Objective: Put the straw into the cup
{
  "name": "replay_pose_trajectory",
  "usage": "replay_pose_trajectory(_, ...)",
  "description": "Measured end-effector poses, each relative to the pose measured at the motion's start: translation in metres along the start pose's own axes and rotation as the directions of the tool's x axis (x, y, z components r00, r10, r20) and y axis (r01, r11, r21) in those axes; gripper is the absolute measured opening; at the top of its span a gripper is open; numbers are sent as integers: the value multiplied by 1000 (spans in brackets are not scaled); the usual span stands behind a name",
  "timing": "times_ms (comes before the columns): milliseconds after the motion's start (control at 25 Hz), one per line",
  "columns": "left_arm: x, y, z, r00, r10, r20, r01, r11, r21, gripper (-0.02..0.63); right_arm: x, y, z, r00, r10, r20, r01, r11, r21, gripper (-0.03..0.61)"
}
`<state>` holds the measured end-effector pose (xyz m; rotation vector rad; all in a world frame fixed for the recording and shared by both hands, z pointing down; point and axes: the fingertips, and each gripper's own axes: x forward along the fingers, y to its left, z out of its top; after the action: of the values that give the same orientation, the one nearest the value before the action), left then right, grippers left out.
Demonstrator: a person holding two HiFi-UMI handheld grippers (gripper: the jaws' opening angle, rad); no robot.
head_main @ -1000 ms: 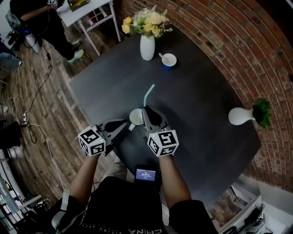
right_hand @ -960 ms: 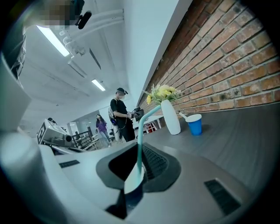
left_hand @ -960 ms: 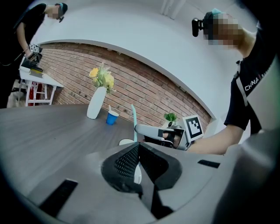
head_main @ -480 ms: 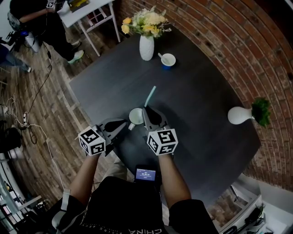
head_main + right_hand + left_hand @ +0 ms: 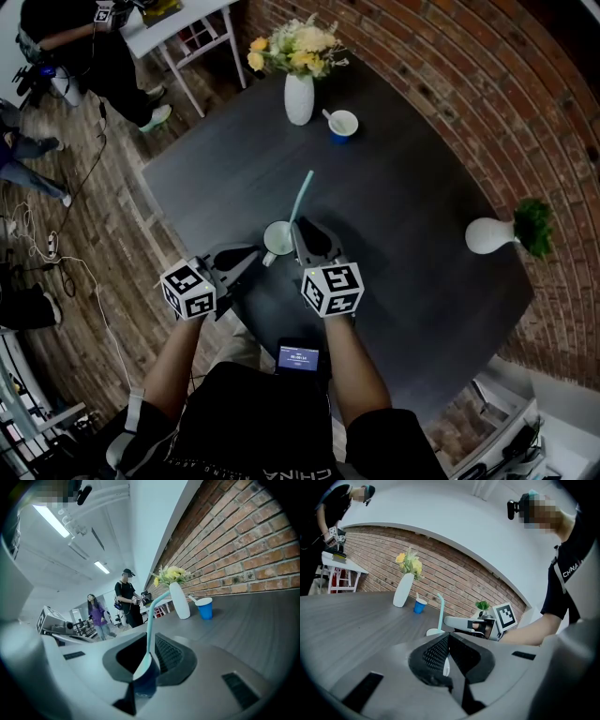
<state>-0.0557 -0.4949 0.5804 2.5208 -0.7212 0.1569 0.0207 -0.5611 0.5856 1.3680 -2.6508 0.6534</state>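
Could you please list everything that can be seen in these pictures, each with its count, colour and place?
table: one, dark grey, beside the brick wall.
brick wall: one, red-brown, along the table's far and right sides.
cup: one, white, near the table's front edge.
straw: one, pale teal, upright at the cup's rim.
flower vase: one, white with yellow flowers, at the table's far side.
blue cup: one, blue, right of the flower vase.
plant vase: one, white with a green plant, at the table's right edge.
bystanders: two, in black and in purple, beyond the table.
left claw: one, grey, shut on the cup's handle.
right claw: one, grey, shut on the straw.
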Motion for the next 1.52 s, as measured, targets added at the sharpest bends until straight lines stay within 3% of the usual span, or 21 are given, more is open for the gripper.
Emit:
replay_pose_trajectory(240, -2, 1, 3, 1000, 4, 5, -4, 1000, 5, 3, -2, 1, 3, 1000, 1, -7, -1, 1000, 1, 38)
replay_pose_trajectory(920, -7, -21, 28, 998, -29, 49, 25, 997, 75, 3, -45, 29, 36, 997, -29, -67, 20, 990, -142, 37)
replay_pose_trajectory(1200, -19, -43, 38, 996, -46, 75, 38, 994, 107, 3, -78, 61, 43, 995, -19, -99, 3, 988, -156, 35)
replay_pose_trajectory(1520, -36, -72, 33, 994, -74, 84, 62, 988, 145, 3, -112, 63, 27, 993, -27, -119, 13, 993, -119, 5)
